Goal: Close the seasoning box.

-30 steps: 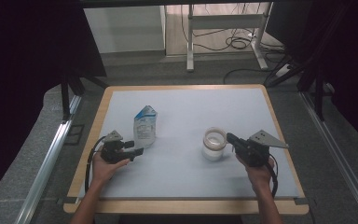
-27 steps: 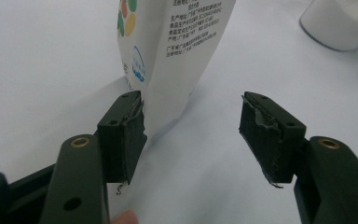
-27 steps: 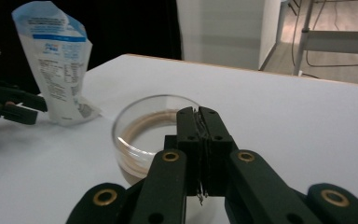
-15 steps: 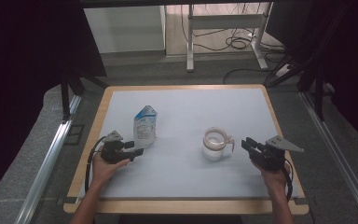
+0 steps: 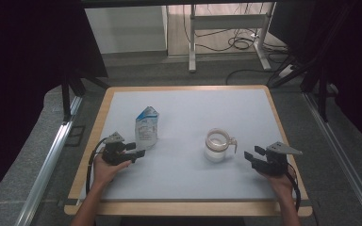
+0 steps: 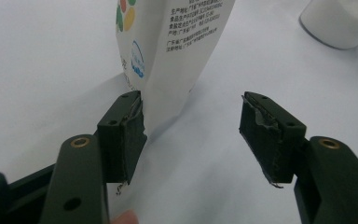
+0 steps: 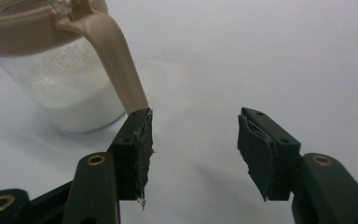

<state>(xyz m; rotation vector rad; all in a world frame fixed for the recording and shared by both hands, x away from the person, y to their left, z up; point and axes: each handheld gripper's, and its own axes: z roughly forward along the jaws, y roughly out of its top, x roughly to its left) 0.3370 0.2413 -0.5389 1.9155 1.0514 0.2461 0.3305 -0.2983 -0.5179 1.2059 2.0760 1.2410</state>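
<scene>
White tabletop [image 5: 188, 113] with a pale wooden rim fills the middle of the high view, grey floor around it and a tangle of cables at the top of the frame.

Left of centre stands the white upright paper pouch with blue print [image 5: 146, 128]. The left gripper [image 5: 136, 149] sits low in the lower left, held in a hand, its tips just beside the pouch's base. In the left gripper view the pouch [image 6: 172, 51] rises from the upper middle of the frame, and the jaws are spread wide. The left-hand pad is right at the pouch's lower edge, the other pad well clear of it, so nothing is pinched.

Over to the right of centre is the clear glass jar with a tan rim and handle [image 5: 218, 145], white powder inside. The right gripper [image 5: 250, 157] is in the lower right, near the jar but apart from it. Its jaws have just been opening, and they stand parted with only bare table between them. In the right gripper view the jar [image 7: 65, 88] sits in the upper left, its tan handle coming down to the left-hand pad's tip.
</scene>
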